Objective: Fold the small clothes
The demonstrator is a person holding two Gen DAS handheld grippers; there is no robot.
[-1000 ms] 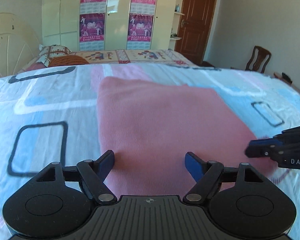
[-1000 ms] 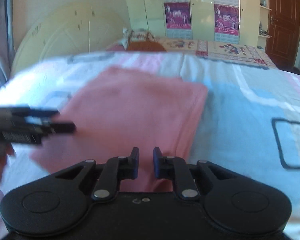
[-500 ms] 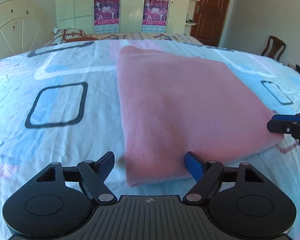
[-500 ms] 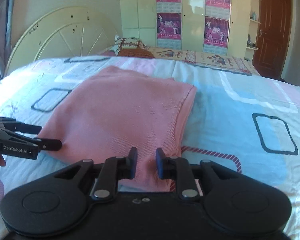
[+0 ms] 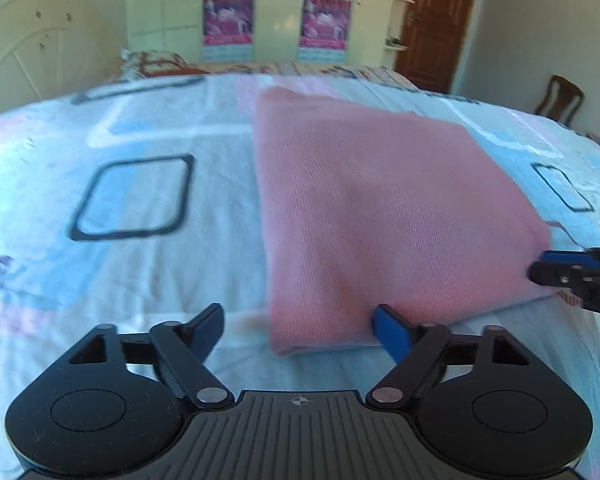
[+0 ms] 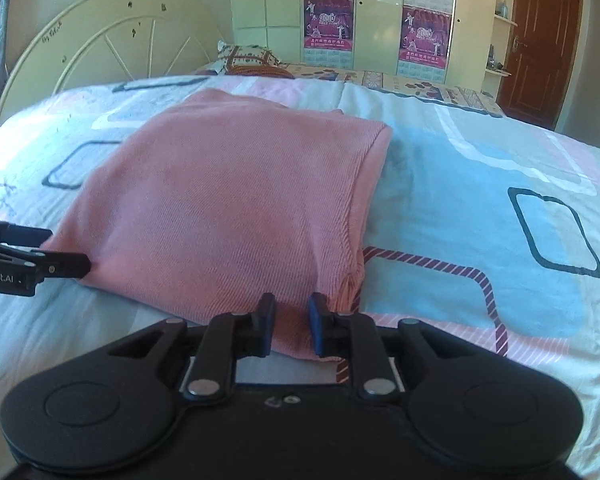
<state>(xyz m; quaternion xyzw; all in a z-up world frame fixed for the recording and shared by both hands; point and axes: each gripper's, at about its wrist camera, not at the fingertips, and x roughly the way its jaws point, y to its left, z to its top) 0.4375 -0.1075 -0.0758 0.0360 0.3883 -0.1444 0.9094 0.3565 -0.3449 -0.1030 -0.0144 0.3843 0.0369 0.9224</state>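
A patterned bed (image 6: 480, 168) is covered near its middle by a folded pink garment (image 6: 228, 208), whose near corners lie between the spreading left tool (image 5: 299, 330) and, seemingly unpinched, the narrowly parted, opening right tool (image 6: 291, 322).

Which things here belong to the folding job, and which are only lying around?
Belongs to the job:
- pink garment
- left hand-held gripper, jaws opening
- right hand-held gripper, jaws opening, garment edge between them

Just lying about:
- patterned bedsheet
- pillow
- wooden chair
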